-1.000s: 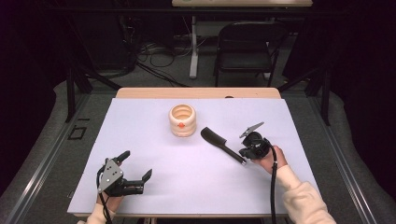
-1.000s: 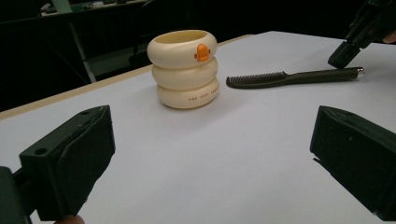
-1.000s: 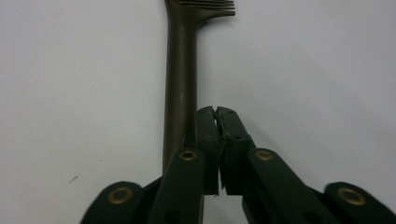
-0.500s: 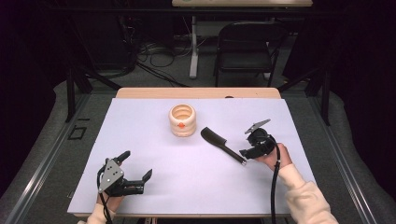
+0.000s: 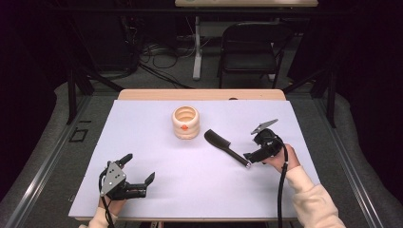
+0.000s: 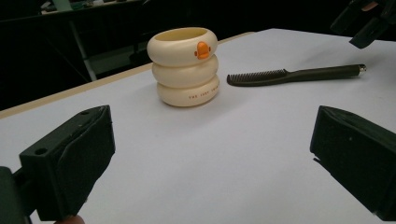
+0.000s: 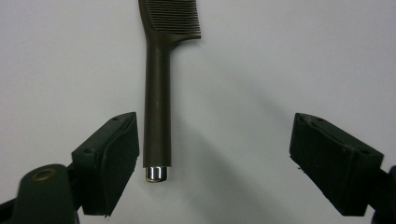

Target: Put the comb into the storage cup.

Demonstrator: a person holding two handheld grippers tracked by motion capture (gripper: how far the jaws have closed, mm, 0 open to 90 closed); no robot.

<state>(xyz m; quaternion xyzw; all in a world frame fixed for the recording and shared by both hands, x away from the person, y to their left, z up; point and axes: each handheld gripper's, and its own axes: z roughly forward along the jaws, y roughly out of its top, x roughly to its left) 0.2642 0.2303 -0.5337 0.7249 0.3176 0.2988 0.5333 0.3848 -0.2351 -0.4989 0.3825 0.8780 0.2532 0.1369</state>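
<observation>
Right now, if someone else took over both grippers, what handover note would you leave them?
Right gripper: jaws have just been opening, now wide, astride the comb handle's metal-tipped end, not pressing it.
Left gripper: open, nothing between the jaws, near the table's front edge.
Comb lies flat on the white table, just right of the cream ringed cup.
Done: comb looks set down.
Left: probably the cup; unclear.

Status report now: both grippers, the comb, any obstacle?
Right gripper open, jaws just opened, comb handle between them, unpressed. Left gripper open, nothing between. Cup stands apart from comb.
</observation>
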